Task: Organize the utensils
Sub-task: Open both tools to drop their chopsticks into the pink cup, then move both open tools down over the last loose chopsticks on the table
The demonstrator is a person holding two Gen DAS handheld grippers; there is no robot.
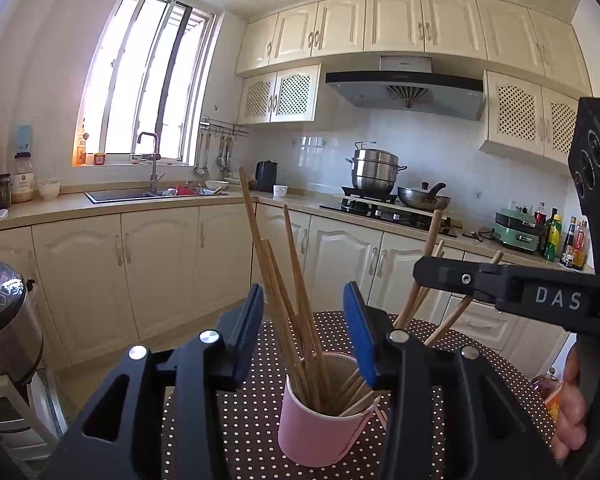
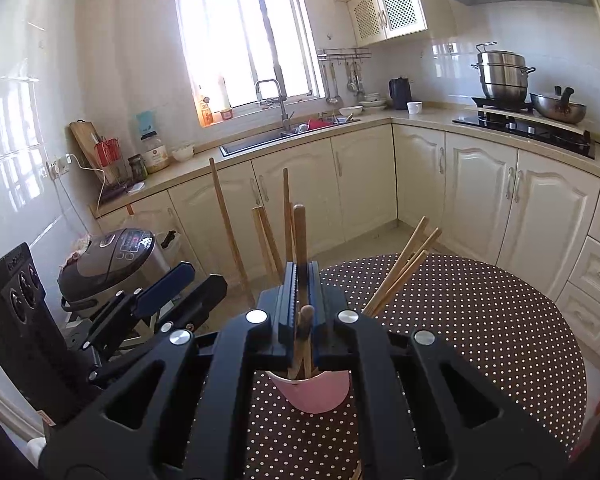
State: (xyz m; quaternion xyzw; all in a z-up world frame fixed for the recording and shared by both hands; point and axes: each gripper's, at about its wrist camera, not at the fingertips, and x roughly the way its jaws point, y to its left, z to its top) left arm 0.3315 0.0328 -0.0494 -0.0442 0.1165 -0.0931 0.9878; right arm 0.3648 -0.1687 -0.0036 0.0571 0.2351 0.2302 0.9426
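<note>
Left wrist view: left gripper (image 1: 304,324) stands half open, gripping nothing; chopsticks (image 1: 296,300) rise between its pads from the pink cup (image 1: 320,436) just below.

Right wrist view: right gripper (image 2: 302,300) is clamped on one chopstick (image 2: 300,236) directly over the cup. Step in hand: loading chopsticks. Next move likely requires lowering, then release

You can read only one marking: the white letters "DAS" on the black body of the right gripper (image 1: 440,276), where it crosses the left wrist view. The hood (image 1: 404,88) bears small print on its upper panel, and the jar (image 2: 155,156) has a label, but both are too small to read.
</note>
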